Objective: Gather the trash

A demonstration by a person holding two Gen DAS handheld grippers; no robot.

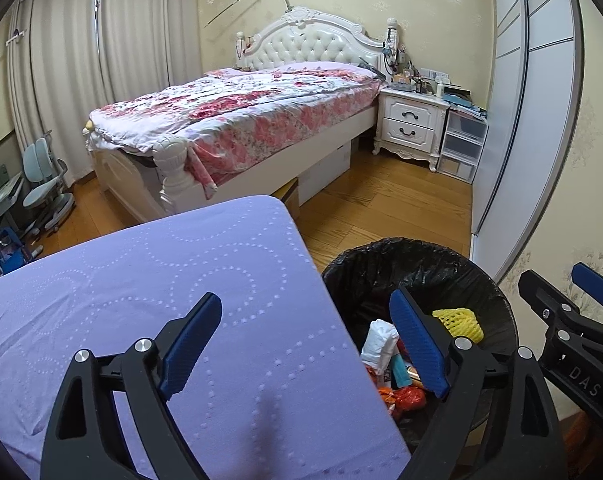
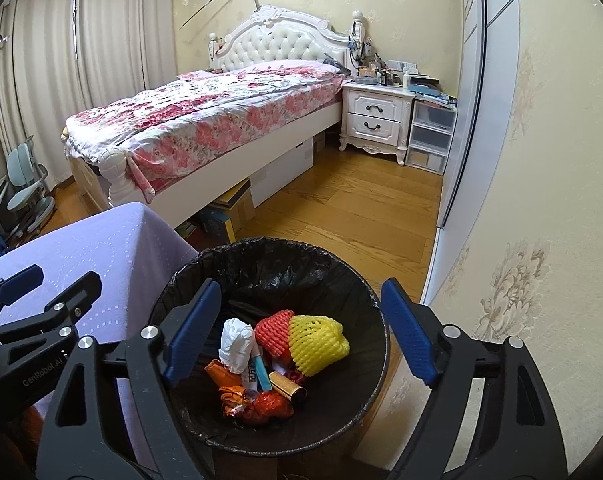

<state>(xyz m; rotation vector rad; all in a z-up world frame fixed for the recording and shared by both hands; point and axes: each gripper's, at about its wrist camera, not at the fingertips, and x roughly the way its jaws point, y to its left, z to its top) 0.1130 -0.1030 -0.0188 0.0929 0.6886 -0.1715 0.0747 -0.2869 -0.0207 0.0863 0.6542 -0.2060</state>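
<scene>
A round bin with a black liner (image 2: 285, 268) stands on the floor beside the purple-covered table (image 2: 113, 248). Inside lie a yellow foam net (image 2: 315, 344), a red foam net (image 2: 273, 328), a crumpled white tissue (image 2: 235, 342), orange wrappers (image 2: 257, 402), a gold tube (image 2: 287, 386) and a blue-capped tube (image 2: 259, 372). My right gripper (image 2: 301, 340) is open and empty, right above the bin. My left gripper (image 1: 313, 344) is open and empty, above the table's right edge (image 1: 333, 320), its right finger over the bin (image 1: 421, 264). The yellow net (image 1: 461, 322) and tissue (image 1: 377, 342) show there too.
A bed with a floral quilt (image 1: 237, 120) stands behind the table, boxes under it. A white nightstand (image 1: 411, 124) and plastic drawers (image 1: 461, 144) stand by the wardrobe (image 1: 533, 120). The wall (image 2: 521, 240) is close to the bin's right. Wooden floor (image 2: 341, 208) lies between.
</scene>
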